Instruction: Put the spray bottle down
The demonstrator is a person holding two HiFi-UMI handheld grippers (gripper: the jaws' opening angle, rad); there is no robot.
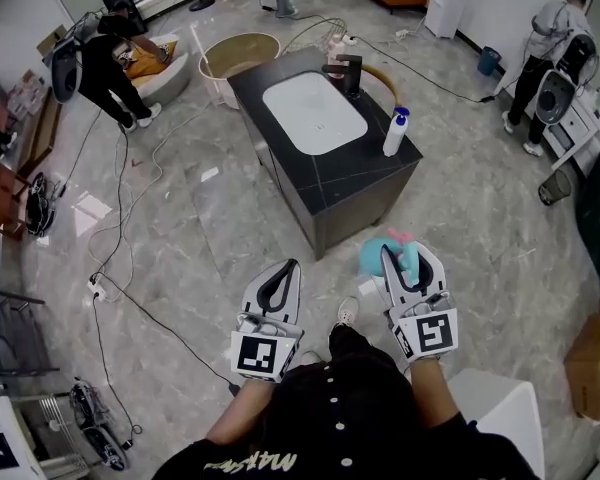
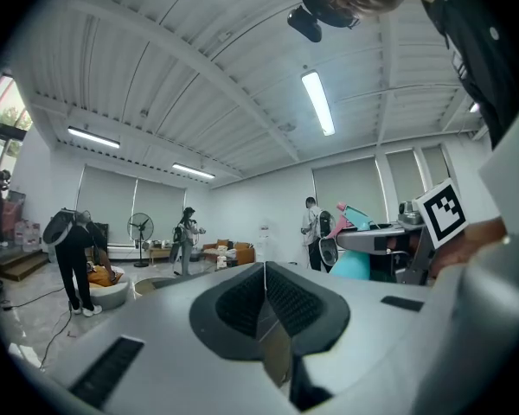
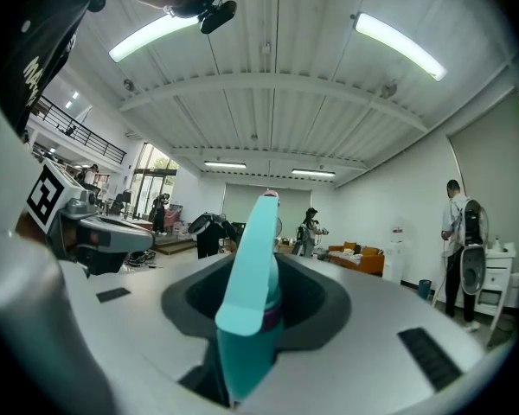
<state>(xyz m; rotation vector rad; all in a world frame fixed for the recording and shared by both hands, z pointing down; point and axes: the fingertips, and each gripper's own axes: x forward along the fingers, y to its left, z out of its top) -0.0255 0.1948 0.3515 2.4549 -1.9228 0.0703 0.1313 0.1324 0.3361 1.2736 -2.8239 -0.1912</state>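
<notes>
A teal spray bottle [image 1: 373,257] with a pink nozzle is gripped in my right gripper [image 1: 400,258], held level in the air over the floor in front of the black counter [image 1: 332,193]. In the right gripper view the bottle [image 3: 246,318] stands upright between the jaws, its trigger head rising above them. My left gripper [image 1: 282,280] is beside it on the left, shut with nothing in it; its pads [image 2: 281,296] meet along a line. In the left gripper view the teal bottle [image 2: 353,264] shows at the right.
The counter has a white sink basin [image 1: 315,113], a dark faucet [image 1: 345,71] and a white bottle with a blue top [image 1: 395,133]. Cables [image 1: 130,268] trail across the marble floor. A round tub [image 1: 238,58] stands behind. People stand at left and right. A white box [image 1: 505,408] sits near my right.
</notes>
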